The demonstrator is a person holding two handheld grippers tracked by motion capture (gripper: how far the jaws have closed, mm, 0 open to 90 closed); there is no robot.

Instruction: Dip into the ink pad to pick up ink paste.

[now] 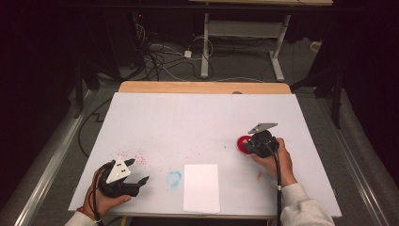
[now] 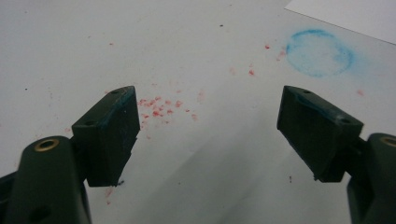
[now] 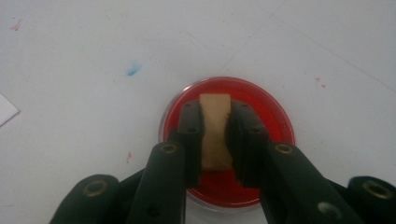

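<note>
The right gripper (image 3: 215,135) pinches a small tan block (image 3: 215,130) over a round clear dish of red paint (image 3: 275,121), which sits at about four o'clock on the white-covered table (image 1: 197,117), well clear of the right edge. The left gripper (image 2: 210,130) rests at seven o'clock near the front edge, jaws wide, holding nothing. A white paper sheet (image 1: 201,187) lies at six o'clock, bare surface beyond it.

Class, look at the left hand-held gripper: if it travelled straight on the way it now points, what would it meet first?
Probably the red specks on the table just ahead of the open left hand-held gripper; the blue ring lies off to one side. Depth is uncertain.
</note>
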